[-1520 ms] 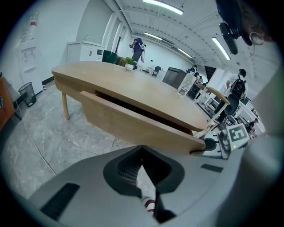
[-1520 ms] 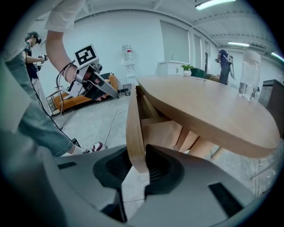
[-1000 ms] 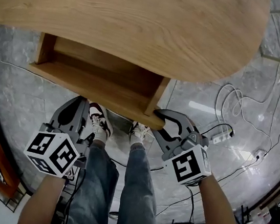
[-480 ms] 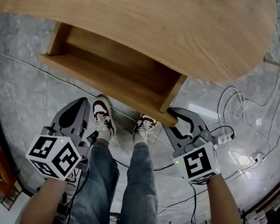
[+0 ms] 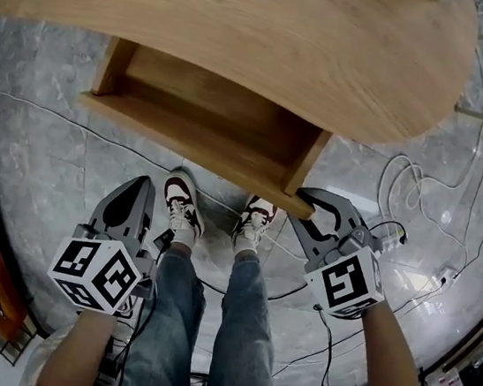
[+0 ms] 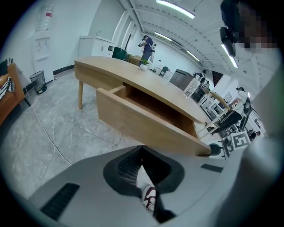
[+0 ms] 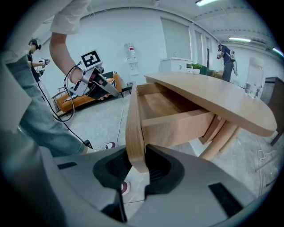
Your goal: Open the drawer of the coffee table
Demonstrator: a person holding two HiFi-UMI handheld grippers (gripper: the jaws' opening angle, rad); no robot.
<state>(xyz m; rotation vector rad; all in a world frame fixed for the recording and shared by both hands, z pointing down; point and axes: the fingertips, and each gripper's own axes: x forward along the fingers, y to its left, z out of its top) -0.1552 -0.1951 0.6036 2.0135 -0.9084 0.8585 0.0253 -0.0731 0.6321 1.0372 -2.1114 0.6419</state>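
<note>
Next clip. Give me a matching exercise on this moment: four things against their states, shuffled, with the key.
1. drawer
2. left gripper
3. right gripper
4. shoes

A. fingers shut on nothing
B. standing on the grey floor
C. pulled open
D. fingers clamped on a wooden front corner

Pairs: 1-C, 2-A, 3-D, 4-B

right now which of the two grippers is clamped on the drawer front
The right gripper: its jaws pinch the end corner of the drawer front. The left gripper hangs shut and empty, clear of it, over the floor.
</note>
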